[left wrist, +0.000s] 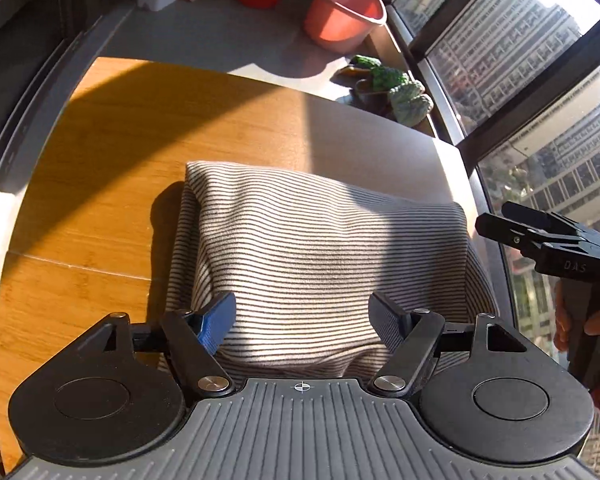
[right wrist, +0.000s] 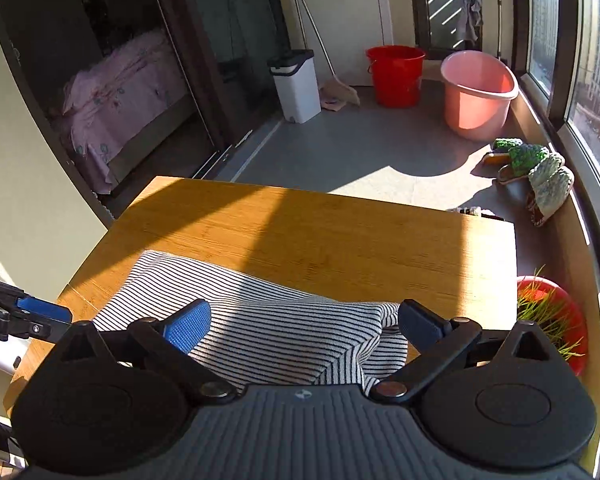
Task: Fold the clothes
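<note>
A black-and-white striped garment [left wrist: 320, 256] lies folded in a thick rectangle on the wooden table [left wrist: 100, 160]. My left gripper [left wrist: 302, 320] is open, its jaws spread over the garment's near edge, holding nothing. In the right wrist view the same garment [right wrist: 268, 320] lies just ahead, and my right gripper [right wrist: 304, 324] is open over its near right corner, empty. The right gripper also shows in the left wrist view [left wrist: 540, 236] at the garment's right side. The left gripper shows at the left edge of the right wrist view [right wrist: 24, 316].
The table [right wrist: 320, 232] stands on a balcony beside large windows. On the floor beyond are a pink tub [right wrist: 476, 92], a red bucket [right wrist: 396, 74], a white bin [right wrist: 296, 84] and knitted slippers [right wrist: 532, 172]. A red pot of grass [right wrist: 552, 320] sits by the table's right side.
</note>
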The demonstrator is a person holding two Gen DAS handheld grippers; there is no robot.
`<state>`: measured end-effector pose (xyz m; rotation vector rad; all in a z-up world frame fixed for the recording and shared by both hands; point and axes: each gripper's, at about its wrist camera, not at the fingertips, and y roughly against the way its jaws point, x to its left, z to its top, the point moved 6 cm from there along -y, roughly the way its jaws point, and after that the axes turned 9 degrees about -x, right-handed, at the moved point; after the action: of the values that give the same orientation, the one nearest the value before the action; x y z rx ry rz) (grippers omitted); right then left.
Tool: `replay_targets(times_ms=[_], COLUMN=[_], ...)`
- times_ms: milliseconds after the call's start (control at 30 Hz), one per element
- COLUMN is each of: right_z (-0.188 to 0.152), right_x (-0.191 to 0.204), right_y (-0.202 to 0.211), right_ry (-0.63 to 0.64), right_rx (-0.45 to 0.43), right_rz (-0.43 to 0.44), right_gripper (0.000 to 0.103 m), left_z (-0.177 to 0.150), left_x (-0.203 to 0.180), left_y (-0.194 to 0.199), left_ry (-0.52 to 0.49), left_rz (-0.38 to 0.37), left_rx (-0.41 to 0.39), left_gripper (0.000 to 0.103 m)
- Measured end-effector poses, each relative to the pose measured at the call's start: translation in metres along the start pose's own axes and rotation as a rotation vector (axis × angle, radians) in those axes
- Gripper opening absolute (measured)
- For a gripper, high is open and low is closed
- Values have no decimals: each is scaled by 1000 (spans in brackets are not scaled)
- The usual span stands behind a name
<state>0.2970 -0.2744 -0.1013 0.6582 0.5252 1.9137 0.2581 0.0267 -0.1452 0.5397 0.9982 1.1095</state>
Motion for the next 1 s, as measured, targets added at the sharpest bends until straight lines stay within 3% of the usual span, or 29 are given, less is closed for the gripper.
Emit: replay_targets(times_ms=[100, 200, 267, 333, 533, 733, 900, 1000], right_z=[-5, -44, -56, -68, -99, -112, -112, -99], right_x=[16, 5, 10, 18, 45, 92, 112, 102], right_y=[-37, -69, -58, -48, -24, -20, -24, -12], right_ry=[24, -5, 68, 112, 56, -59, -98, -116], right_rx=[59, 221, 170, 182, 186, 214, 214, 179], right_rz=[121, 117, 127, 110, 53, 103, 83, 114], right_gripper=[98, 93, 94, 99, 103, 103, 103, 103], left_z=[-21, -36, -30, -22, 13, 43, 46, 48], left_x=[-9, 0, 5, 10, 19, 9, 2, -2], left_y=[-30, -58, -63, -66, -87, -113, -116, -112], left_ry=[20, 26, 36, 47, -21, -147, -184, -189], left_rz=[-5, 42, 30, 18, 15, 72, 144, 156], left_rx=[81, 124, 110, 95, 46, 2, -11, -3], left_gripper=[82, 80, 82, 82, 82, 98, 101, 101])
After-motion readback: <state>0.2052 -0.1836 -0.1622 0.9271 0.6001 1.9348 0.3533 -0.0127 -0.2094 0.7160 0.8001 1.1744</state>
